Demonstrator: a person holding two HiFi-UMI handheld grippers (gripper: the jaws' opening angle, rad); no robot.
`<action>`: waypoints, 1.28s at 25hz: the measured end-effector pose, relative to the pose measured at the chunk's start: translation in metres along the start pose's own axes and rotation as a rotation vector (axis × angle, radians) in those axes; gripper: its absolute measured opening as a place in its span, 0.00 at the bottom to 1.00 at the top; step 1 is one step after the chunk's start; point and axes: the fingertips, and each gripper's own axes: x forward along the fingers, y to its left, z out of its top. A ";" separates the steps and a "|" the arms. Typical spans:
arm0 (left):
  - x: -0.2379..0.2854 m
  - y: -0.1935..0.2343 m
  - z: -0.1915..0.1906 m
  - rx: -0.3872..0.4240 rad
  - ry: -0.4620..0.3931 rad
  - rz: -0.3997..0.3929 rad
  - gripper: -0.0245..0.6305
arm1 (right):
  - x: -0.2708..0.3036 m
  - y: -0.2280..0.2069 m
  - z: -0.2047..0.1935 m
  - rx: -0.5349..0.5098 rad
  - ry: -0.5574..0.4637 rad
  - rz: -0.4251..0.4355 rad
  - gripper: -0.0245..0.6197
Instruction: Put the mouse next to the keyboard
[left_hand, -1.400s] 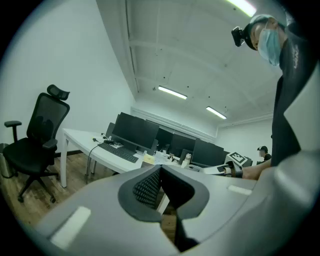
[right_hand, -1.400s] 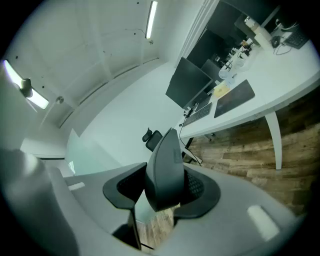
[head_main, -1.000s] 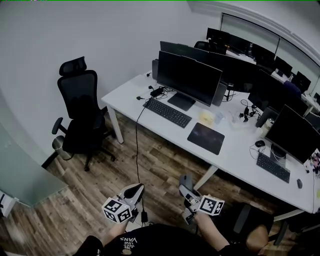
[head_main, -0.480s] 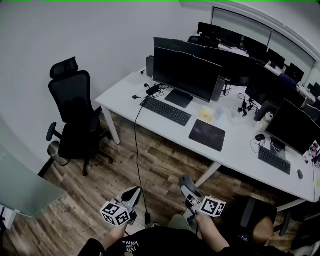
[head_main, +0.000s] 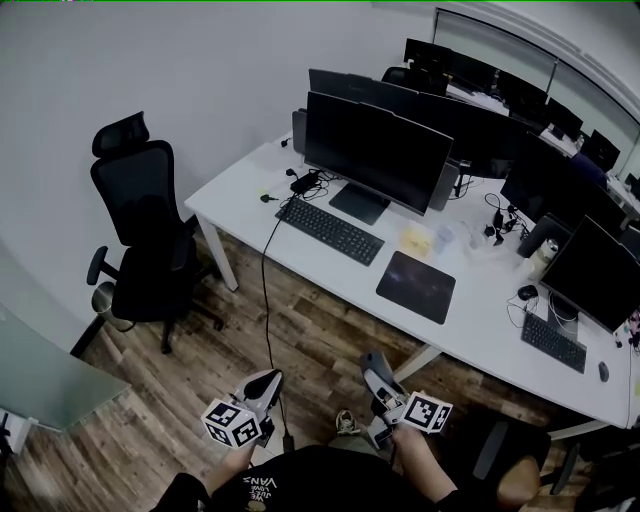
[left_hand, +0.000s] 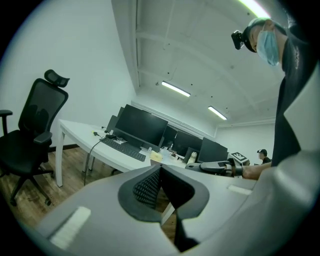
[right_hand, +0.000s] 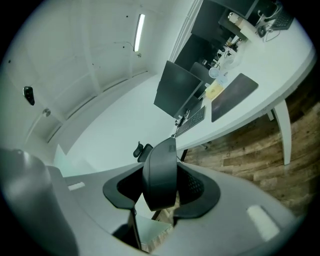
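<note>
One dark grey plastic mouse (right_hand: 159, 165) — clamped in right gripper (right_hand: 161, 192) fingers, well apart from black keyboard (head_main: 330, 231) on white table (head_main: 480, 322) | left gripper (left_hand: 160, 172) fingers closed together — empty

A white desk (head_main: 480, 300) stands on wood-plank floor (head_main: 300, 340), black office chair (head_main: 140, 220) near white wall (head_main: 180, 70).

Black T-shirt (head_main: 300, 482) with white print; grey, square-marked left hand-held gripper (head_main: 268, 381) and right hand-held gripper (head_main: 373, 365).

L hand-held gripper (head_main: 270, 379) closed; R hand-held gripper (head_main: 373, 364) clamped.
</note>
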 end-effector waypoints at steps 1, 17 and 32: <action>0.012 0.000 0.003 0.006 0.000 -0.004 0.04 | 0.003 -0.006 0.008 0.000 0.006 -0.003 0.32; 0.156 0.011 0.027 -0.006 -0.036 0.064 0.04 | 0.061 -0.080 0.134 -0.012 0.068 0.007 0.32; 0.239 0.052 0.034 -0.045 0.043 -0.007 0.04 | 0.102 -0.135 0.181 0.055 -0.009 -0.103 0.32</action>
